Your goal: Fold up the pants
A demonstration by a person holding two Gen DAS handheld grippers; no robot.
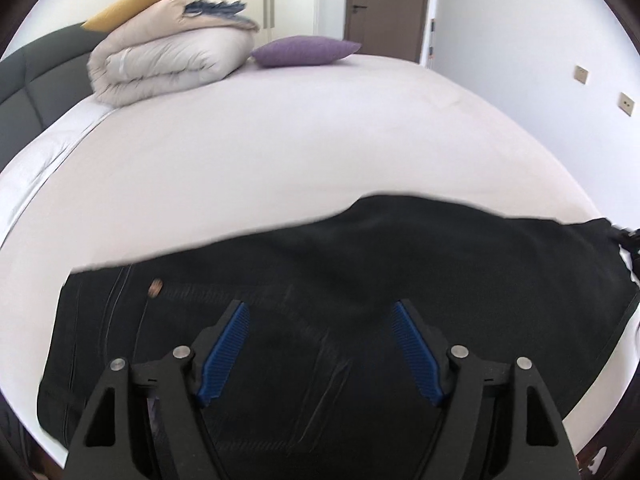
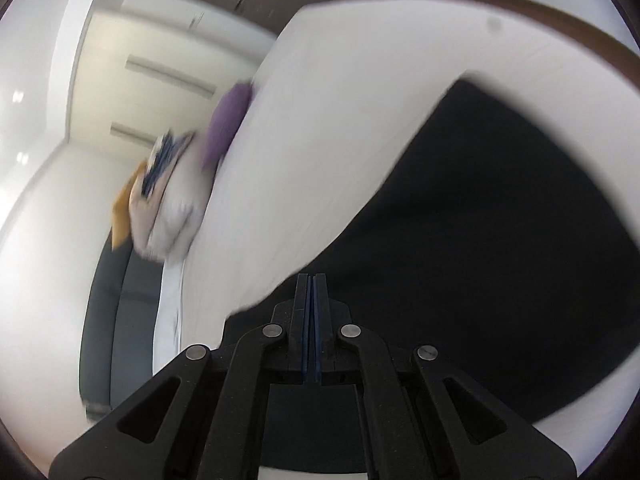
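Note:
Black pants (image 1: 360,248) lie across the near part of the white bed (image 1: 280,140), waistband and a small brown button (image 1: 155,288) at the left. My left gripper (image 1: 320,306) hovers just above them, its blue pads wide apart with nothing pinched between them. The pants' right end rises to my right gripper (image 1: 631,236) at the frame's edge. The right wrist view is blurred. There my right gripper (image 2: 311,278) is shut, pads pressed together at the edge of the black pants (image 2: 480,220), which spread away to the right over the bed (image 2: 340,100).
A folded beige duvet (image 1: 168,60) with a mustard cushion behind it and a purple pillow (image 1: 304,51) sit at the bed's far end. A dark grey headboard (image 1: 24,80) runs along the left. A brown door (image 1: 384,0) and a white wall stand beyond.

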